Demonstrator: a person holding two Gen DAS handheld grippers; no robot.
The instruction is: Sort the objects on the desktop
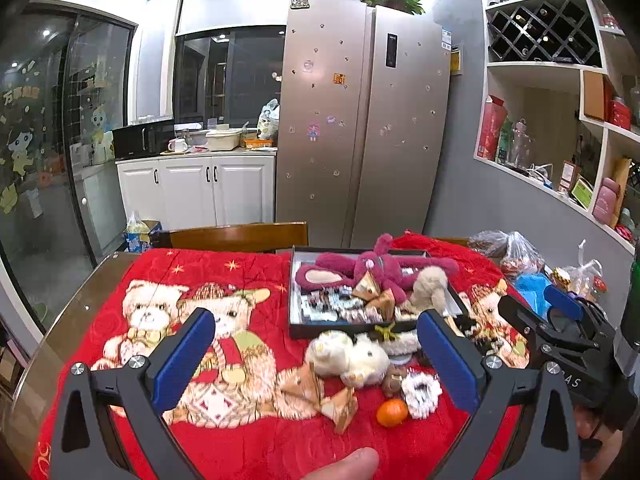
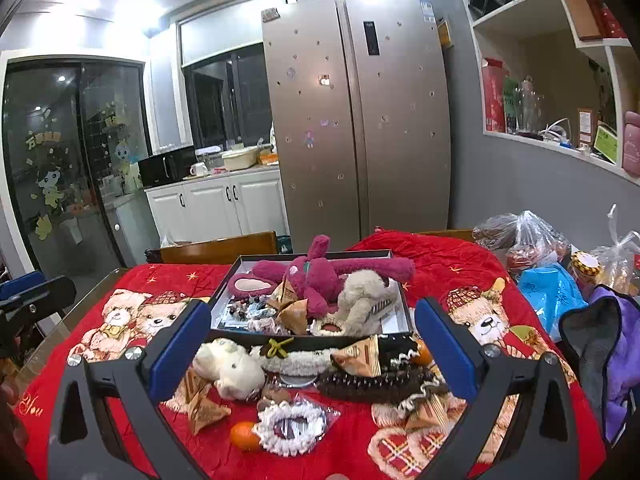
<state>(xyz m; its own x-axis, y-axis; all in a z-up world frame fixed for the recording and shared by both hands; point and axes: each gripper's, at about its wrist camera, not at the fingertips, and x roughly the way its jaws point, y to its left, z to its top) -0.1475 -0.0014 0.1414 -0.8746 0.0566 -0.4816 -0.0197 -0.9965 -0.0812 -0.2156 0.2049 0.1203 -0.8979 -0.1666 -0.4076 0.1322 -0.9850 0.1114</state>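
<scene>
Cream plush toy (image 2: 230, 364) sits on the red blanket (image 2: 440, 264) just in front of the box (image 2: 316, 340). It's soft and light, probably squishes, so pinch its fat middle. Your left gripper (image 1: 316, 354) and right gripper (image 2: 312, 346) both hang wide open, holding nothing.

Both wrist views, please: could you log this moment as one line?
left gripper: open, empty | right gripper: open, empty | black rectangular tray: part filled | small orange tangerine: on red blanket
</scene>
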